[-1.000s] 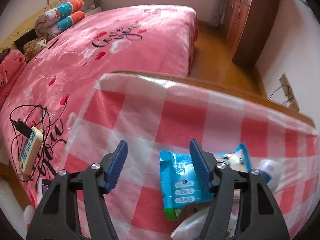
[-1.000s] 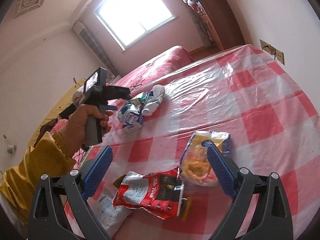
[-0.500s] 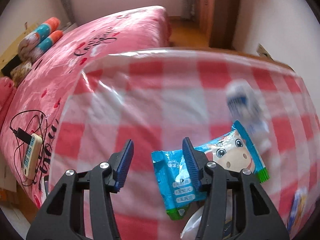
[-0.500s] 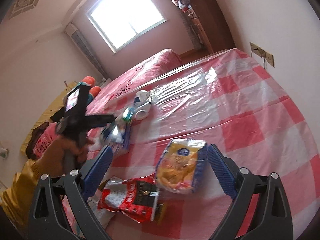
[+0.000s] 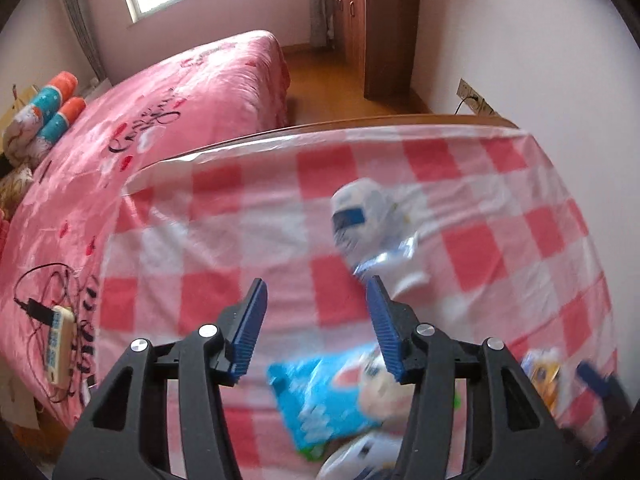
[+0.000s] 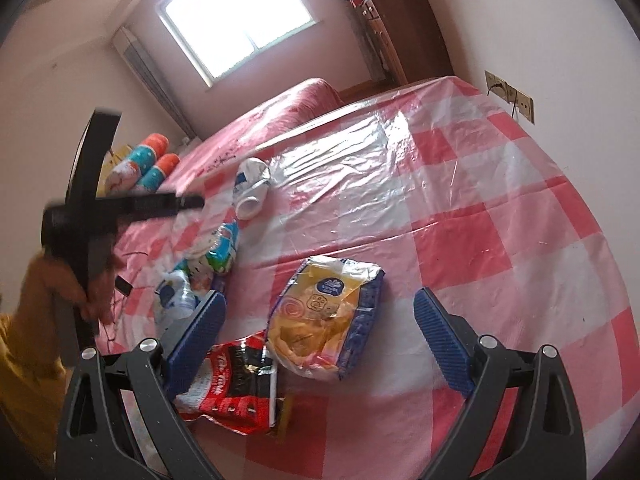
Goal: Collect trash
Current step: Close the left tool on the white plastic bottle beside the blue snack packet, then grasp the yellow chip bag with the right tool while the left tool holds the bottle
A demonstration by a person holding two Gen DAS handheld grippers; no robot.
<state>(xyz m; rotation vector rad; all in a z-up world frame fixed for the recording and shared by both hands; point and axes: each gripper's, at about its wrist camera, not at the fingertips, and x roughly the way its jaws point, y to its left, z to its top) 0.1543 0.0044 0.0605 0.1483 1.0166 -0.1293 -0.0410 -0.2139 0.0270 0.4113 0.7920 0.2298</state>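
My left gripper (image 5: 316, 320) is open and empty, held above the red-checked tablecloth (image 5: 500, 248). A blue cartoon snack wrapper (image 5: 328, 396) lies below and between its fingers, blurred. A crumpled white and blue wrapper (image 5: 368, 220) lies farther ahead. My right gripper (image 6: 320, 332) is open and empty just above a yellow and blue snack bag (image 6: 324, 320). A red and black packet (image 6: 232, 392) lies by its left finger. In the right wrist view the blue wrapper (image 6: 220, 248) and the white wrapper (image 6: 250, 192) lie at the left.
A white plastic bottle (image 6: 176, 296) lies near the table's left edge. A pink bed (image 5: 160, 92) stands beyond the table, with a power strip and cables (image 5: 56, 340) on it. A wooden wardrobe (image 5: 372, 28) and wall sockets (image 6: 508, 94) are at the right.
My left gripper has swung right and lifted back, so the blue wrapper now lies lower in view, and the white wrapper has come into view ahead. My right gripper has moved closer over the yellow bag.
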